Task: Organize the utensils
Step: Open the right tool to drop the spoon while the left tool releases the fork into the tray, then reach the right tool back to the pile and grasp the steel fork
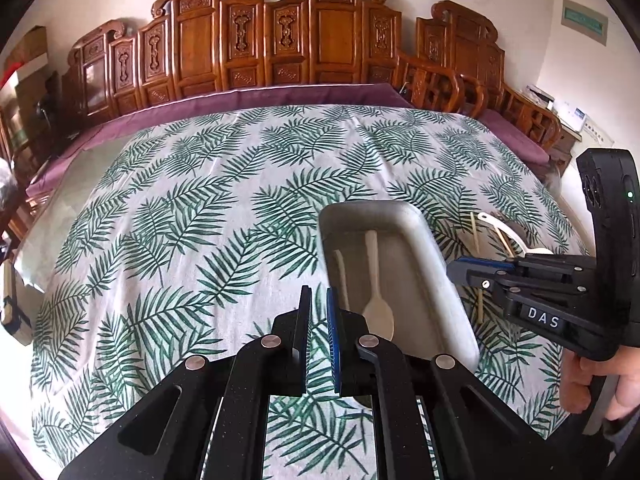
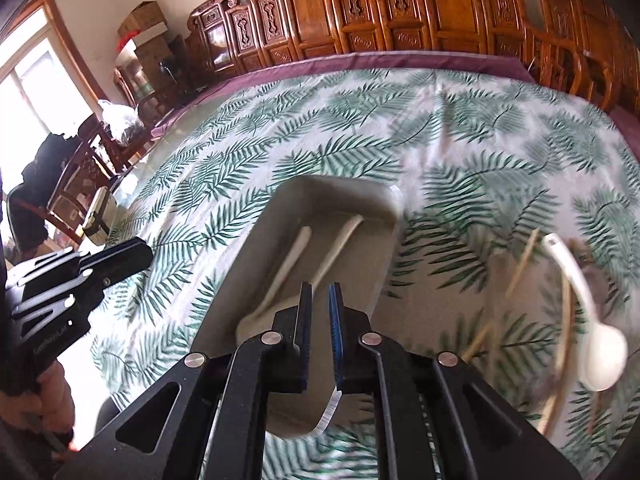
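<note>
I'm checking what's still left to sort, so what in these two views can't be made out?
- Near end of the tray, right wrist view: hidden behind the right gripper.
- Chopsticks beside the white spoon, right wrist view: motion blur, count unclear.
- Same chopsticks, left wrist view: partly behind the right gripper.
- Second utensil in the tray, left wrist view: lower end behind the left gripper.

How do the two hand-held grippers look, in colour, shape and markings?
Both are matte black linkage frames with silver round rivets. On the left hand-held gripper and the right hand-held gripper, one flat finger has a blue ribbed pad. Seen from the left wrist, the right one shows white letters "DAS" and a green light.
</note>
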Demonstrator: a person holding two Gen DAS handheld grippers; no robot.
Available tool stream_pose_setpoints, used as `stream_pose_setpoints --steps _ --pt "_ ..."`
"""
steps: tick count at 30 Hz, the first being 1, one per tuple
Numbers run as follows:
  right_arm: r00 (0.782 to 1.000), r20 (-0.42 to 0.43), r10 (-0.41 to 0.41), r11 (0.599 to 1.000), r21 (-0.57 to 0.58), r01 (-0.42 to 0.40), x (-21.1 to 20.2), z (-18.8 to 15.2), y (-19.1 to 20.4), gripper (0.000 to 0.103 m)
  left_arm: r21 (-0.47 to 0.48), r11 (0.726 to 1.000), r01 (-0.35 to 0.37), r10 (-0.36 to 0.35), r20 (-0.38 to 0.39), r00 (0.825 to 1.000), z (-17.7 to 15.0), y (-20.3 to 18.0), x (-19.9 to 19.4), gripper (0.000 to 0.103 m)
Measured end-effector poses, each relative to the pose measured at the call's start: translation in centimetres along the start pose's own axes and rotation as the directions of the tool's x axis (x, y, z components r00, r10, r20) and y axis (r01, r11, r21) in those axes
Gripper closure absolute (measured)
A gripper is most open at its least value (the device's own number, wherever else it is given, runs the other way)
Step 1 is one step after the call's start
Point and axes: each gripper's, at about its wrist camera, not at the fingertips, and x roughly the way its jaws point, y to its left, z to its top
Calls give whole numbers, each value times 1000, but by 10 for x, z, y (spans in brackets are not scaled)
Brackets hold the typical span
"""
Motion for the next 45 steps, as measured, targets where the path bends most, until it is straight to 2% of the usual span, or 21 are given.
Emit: stream_pose_setpoints --steps 7,9,11,13,16,20,21,25,35,38,45 --pt "995 44 -87 994 -56 89 -48 -15 -50 91 30 999 41 -42 18 999 1 -26 -8 96" --pt "991 47 -123 990 -57 126 -58 -19 -68 91 41 998 53 -54 23 998 1 -37 -10 92" --pt "988 47 -147 988 -43 149 -67 -24 -86 91 50 997 62 -63 29 998 1 -45 -11 82" --pt "986 44 -163 986 -21 164 -75 -31 -105 91 63 995 72 -75 30 997 1 -55 -10 81" --pt "984 29 -175 985 2 175 -77 -41 -125 91 76 993 91 -93 28 995 -1 -71 -9 71" --pt "986 6 -166 986 4 166 -66 -52 -128 91 101 990 101 -105 37 994 -5 -88 -9 60" --pt "986 -3 -165 986 1 165 -60 -54 -127 91 105 989 104 -109 39 993 -6 -92 -10 54" --pt "988 -39 -151 989 -3 151 -37 -61 -120 87 118 988 103 -109 46 993 -9 -101 -11 41" --pt "982 -125 -143 990 -10 143 18 -53 -101 87 119 987 104 -107 25 994 -21 -104 -7 39" --pt "970 -151 -188 982 -45 183 30 -50 -95 87 124 987 103 -106 19 994 -24 -105 -6 39" --pt "955 -149 -255 964 -111 240 33 -50 -87 88 122 987 102 -105 14 994 -26 -104 -4 39"
